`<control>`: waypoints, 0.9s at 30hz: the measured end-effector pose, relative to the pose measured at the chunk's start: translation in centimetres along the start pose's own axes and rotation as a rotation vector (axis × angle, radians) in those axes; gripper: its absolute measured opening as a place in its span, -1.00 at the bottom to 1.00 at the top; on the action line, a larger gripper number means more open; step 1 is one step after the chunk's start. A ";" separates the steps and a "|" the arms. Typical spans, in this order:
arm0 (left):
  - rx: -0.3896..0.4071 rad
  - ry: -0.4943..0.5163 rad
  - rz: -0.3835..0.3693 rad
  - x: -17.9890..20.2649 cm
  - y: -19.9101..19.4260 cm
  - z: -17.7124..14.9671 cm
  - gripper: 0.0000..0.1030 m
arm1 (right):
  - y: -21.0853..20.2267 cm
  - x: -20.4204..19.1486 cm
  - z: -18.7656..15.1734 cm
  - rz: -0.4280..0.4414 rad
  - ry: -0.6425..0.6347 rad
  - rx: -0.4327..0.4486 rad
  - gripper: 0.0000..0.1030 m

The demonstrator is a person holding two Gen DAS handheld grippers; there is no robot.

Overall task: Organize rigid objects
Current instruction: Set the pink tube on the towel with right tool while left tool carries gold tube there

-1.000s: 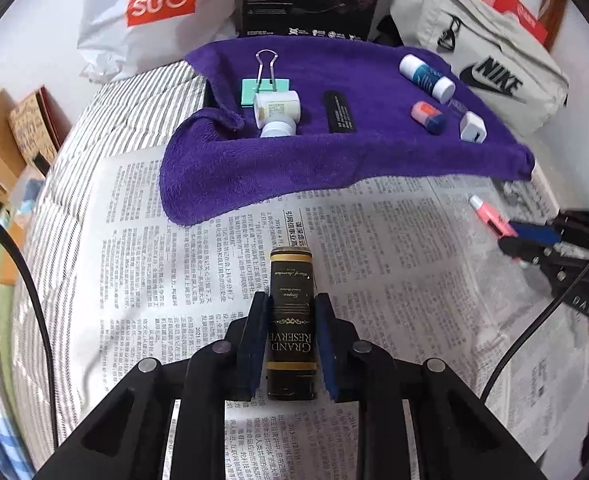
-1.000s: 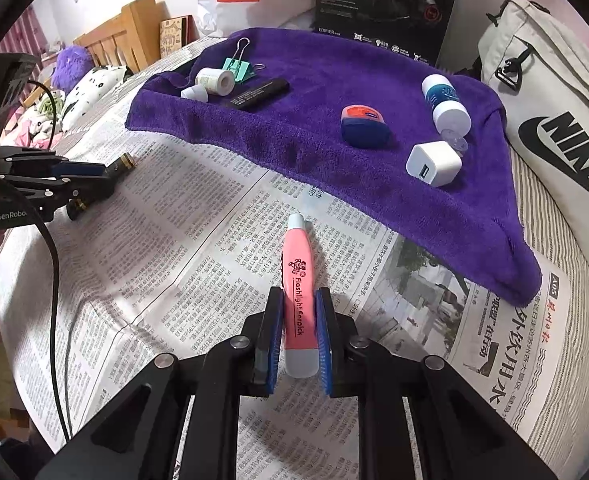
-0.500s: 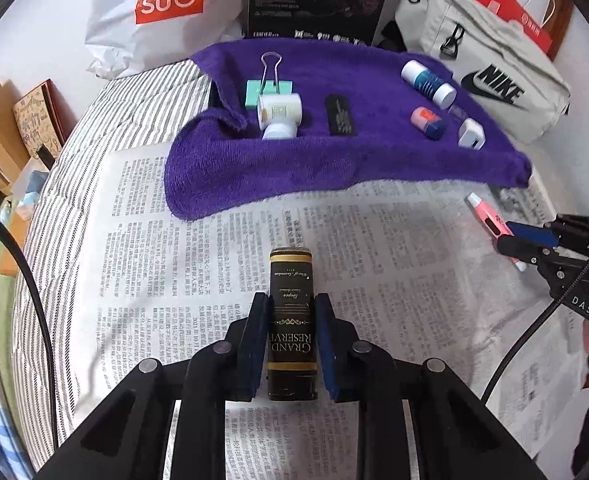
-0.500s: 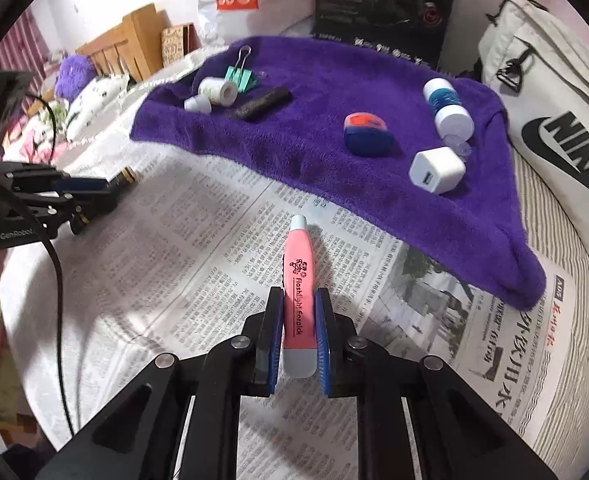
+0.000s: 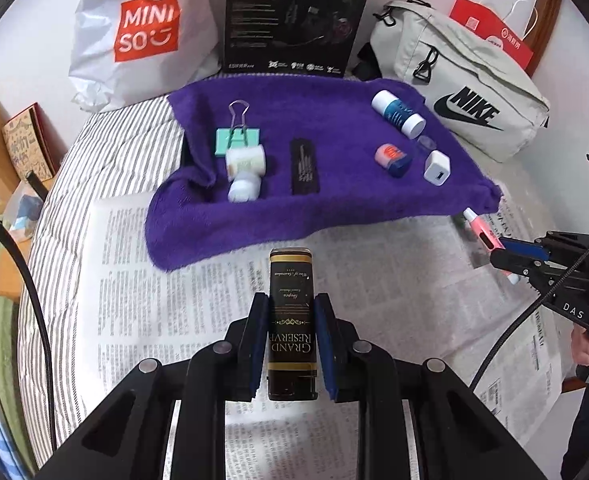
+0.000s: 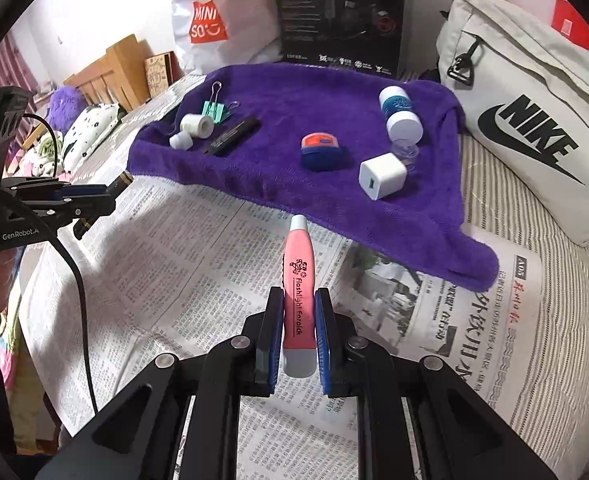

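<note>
Left gripper [image 5: 290, 344] is pinching the black lighter [image 5: 291, 320], right gripper [image 6: 298, 340] is pinching the pink flashlight earpick [image 6: 299, 296], both over newspaper [image 6: 198, 264] near purple towel [image 6: 294, 120].

I see a bed with a grey-and-white striped sheet [image 5: 106, 160], and newspaper [image 5: 182, 300] is spread over its near part. At the far edge a white wall [image 5: 26, 52] stands behind a white shopping bag [image 5: 142, 36], a black box [image 5: 294, 16], a beige waist bag [image 6: 534, 120] and a red paper bag [image 5: 494, 36]. At the left side I see a wooden headboard [image 6: 106, 72] and a purple plush toy [image 6: 64, 106]. The light is soft and even.
</note>
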State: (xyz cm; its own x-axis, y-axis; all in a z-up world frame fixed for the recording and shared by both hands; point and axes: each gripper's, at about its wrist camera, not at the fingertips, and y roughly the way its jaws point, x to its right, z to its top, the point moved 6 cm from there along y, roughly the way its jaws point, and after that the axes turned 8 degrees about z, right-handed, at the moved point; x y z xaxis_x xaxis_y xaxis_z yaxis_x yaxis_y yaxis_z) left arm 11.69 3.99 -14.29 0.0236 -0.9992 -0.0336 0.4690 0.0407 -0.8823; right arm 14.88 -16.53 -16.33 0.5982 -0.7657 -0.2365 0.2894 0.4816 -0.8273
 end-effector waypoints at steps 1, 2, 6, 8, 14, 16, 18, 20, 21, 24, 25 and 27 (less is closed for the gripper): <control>0.001 -0.002 -0.003 0.1 -0.1 0.2 -0.57 | -0.2 0.1 0.2 -0.003 0.001 0.004 -0.70; 0.001 -0.003 -0.006 0.2 -0.1 0.4 -0.57 | -0.4 0.2 0.5 -0.005 0.003 0.007 -0.70; 0.008 0.003 -0.031 0.8 -0.4 1.8 -0.57 | -1.5 0.6 1.9 -0.012 0.019 0.031 -0.70; 0.013 0.008 -0.034 0.9 -0.5 2.5 -0.56 | -2.0 0.9 3.1 -0.016 0.028 0.046 -0.70; 0.019 0.004 -0.039 1.3 0.0 5.2 -0.56 | -2.3 2.0 6.5 -0.021 0.057 0.072 -0.70; 0.012 0.002 -0.044 1.4 0.5 6.2 -0.56 | -2.0 2.4 7.6 -0.022 0.059 0.069 -0.70; 0.011 0.006 -0.048 1.7 1.0 7.1 -0.56 | -1.5 2.9 8.7 -0.024 0.064 0.066 -0.70; 0.008 0.012 -0.054 1.8 1.4 7.8 -0.56 | -1.0 3.3 9.5 -0.025 0.069 0.062 -0.70; 0.008 0.012 -0.055 1.8 1.6 8.1 -0.56 | -0.6 3.6 10.0 -0.026 0.073 0.059 -0.70; 0.006 0.013 -0.060 1.6 2.1 9.0 -0.56 | 0.4 4.2 11.2 -0.028 0.076 0.052 -0.70; 0.007 0.011 -0.060 1.5 2.2 9.2 -0.56 | 1.0 4.5 11.6 -0.030 0.077 0.046 -0.70; 0.007 0.011 -0.063 1.3 2.5 9.4 -0.56 | 1.9 4.9 12.3 -0.034 0.073 0.037 -0.70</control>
State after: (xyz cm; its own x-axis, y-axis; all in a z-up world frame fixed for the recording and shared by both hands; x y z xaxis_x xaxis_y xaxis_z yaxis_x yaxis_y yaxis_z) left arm 21.19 2.80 -12.08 -0.0155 -0.9997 0.0168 0.4751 -0.0221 -0.8797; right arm 27.52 -14.09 -12.78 0.5320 -0.8101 -0.2464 0.3367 0.4694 -0.8163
